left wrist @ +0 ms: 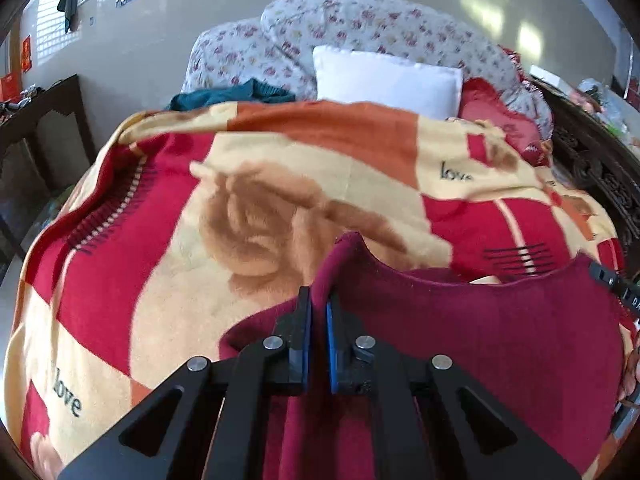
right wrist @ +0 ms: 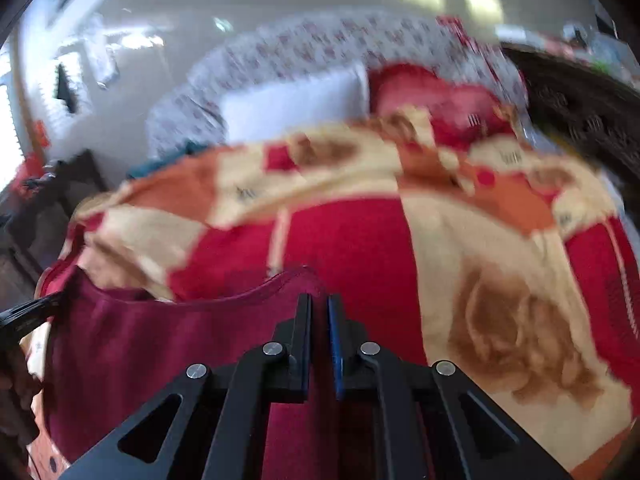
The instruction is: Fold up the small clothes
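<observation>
From the left wrist view we see sharply the white pillow [left wrist: 386,80], the teal garment [left wrist: 232,94] and the floral quilt [left wrist: 360,28] behind the patterned blanket [left wrist: 180,200]; the right wrist view is blurred by motion. Our left gripper [left wrist: 319,308] is clenched on a raised corner of the maroon garment [left wrist: 480,332], which hangs stretched above the blanket. Our right gripper [right wrist: 319,312] has its jaws nearly closed, pinching the garment's other top corner.
</observation>
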A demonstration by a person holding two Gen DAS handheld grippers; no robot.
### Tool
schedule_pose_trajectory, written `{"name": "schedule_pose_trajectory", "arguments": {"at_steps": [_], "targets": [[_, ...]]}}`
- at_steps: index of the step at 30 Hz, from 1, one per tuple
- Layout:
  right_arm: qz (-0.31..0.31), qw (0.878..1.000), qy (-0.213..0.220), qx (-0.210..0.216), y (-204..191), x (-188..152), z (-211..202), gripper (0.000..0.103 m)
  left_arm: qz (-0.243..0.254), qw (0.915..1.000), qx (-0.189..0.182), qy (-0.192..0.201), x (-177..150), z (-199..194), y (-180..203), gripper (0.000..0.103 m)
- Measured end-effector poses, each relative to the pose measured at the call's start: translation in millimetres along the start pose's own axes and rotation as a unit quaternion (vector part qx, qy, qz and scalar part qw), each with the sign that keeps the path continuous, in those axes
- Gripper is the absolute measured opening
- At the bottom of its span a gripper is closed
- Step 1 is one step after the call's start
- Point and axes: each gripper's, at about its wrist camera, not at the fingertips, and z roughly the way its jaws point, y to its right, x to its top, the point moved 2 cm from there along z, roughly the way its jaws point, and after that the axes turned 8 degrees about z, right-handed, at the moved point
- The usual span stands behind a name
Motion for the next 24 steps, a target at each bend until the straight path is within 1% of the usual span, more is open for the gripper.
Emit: {"name": "schedule_pose_trajectory", "arguments": {"at_steps": [1,3,4,5,6,8,10,11,12,13,14,15,16,17,18,19,20,21,23,24], "targets": [[0.016,1.0,-0.014,-0.01,7.6,-3.1,5.3,0.016,-0.001,1.0,0.0,0.001,-1.0,1.1,-0.5,0.011],[0.035,0.999,-0.013,-0.014,16.6,-6.0,-2.3,0.039,-0.007,0.9999,-0.007,0.008,-2.3,-4.7,-3.4,0.021],[0.044,0.999,-0.006,-0.015,20.7,-7.9,-13.9,0.043,-0.009,0.9998,-0.008,0.014,-3.0,-11.2,-5.5,0.033],[0.046,0.999,-0.005,-0.015,21.4,-10.0,-23.6,0.044,-0.011,0.9998,-0.006,0.018,-4.1,-17.0,-7.3,0.042],[0.043,0.999,-0.007,-0.011,20.2,-13.1,-34.4,0.044,-0.013,0.9996,-0.005,0.023,-5.4,-23.1,-8.0,0.045],[0.022,0.999,-0.009,0.021,10.6,-24.3,-59.6,0.044,-0.01,0.9994,-0.012,0.031,-10.7,-36.9,-6.2,0.056],[-0.006,0.999,-0.015,0.044,-2.3,-38.5,-76.5,0.043,-0.001,0.9993,-0.014,0.036,-20.1,-47.9,-0.9,0.063],[-0.026,0.999,-0.019,0.043,-10.1,-47.0,-82.3,0.04,0.005,0.9991,-0.014,0.039,-27.5,-52.5,3.3,0.066],[-0.041,0.998,-0.021,0.04,-15.9,-54.8,-85.8,0.032,0.013,0.9992,-0.011,0.036,-34.8,-54.5,7.3,0.067],[-0.052,0.998,-0.025,0.039,-21.0,-61.3,-86.3,0.03,0.018,0.9993,-0.005,0.031,-41.4,-55.1,10.8,0.069],[-0.078,0.996,-0.037,0.033,-28.2,-72.3,-85.6,0.03,0.022,0.9994,0.002,0.026,-49.5,-54.0,14.1,0.07],[-0.094,0.994,-0.042,0.021,-29.8,-77.8,-83.4,0.03,0.025,0.9994,0.01,0.021,-57.2,-50.7,16.1,0.07],[-0.108,0.993,-0.044,-0.009,-27.8,-84.1,-77.7,0.029,0.028,0.9994,0.017,0.014,-62.7,-45.7,16.9,0.071],[-0.11,0.993,-0.044,-0.026,-23.7,-86.1,-71.8,0.026,0.027,0.9994,0.023,-0.003,-68.2,-35.3,15.9,0.071],[-0.11,0.993,-0.041,-0.031,-19.2,-85.9,-66.6,0.025,0.02,0.9995,0.019,-0.013,-71.2,-27.9,13.8,0.072],[-0.104,0.993,-0.041,-0.029,-15.6,-83.9,-65.6,0.025,0.011,0.9997,0.013,-0.02,-73.0,-22.1,10.7,0.077],[-0.093,0.994,-0.042,-0.024,-13.5,-81.6,-67.1,0.025,-0.005,0.9997,0.008,-0.023,-73.4,-17.9,3.9,0.085],[-0.084,0.995,-0.042,-0.021,-13.3,-80.1,-71.3,0.025,-0.018,0.9994,0.001,-0.028,-73.6,-16.2,-1.7,0.087],[-0.089,0.995,-0.035,-0.02,-18.7,-83.0,-87.0,0.026,-0.053,0.9976,-0.019,-0.04,-76.2,-19.3,-15.0,0.087],[-0.097,0.995,-0.036,-0.013,-23.6,-89.0,-97.7,0.029,-0.061,0.9972,-0.018,-0.038,-78.9,-23.9,-19.3,0.087]]}}
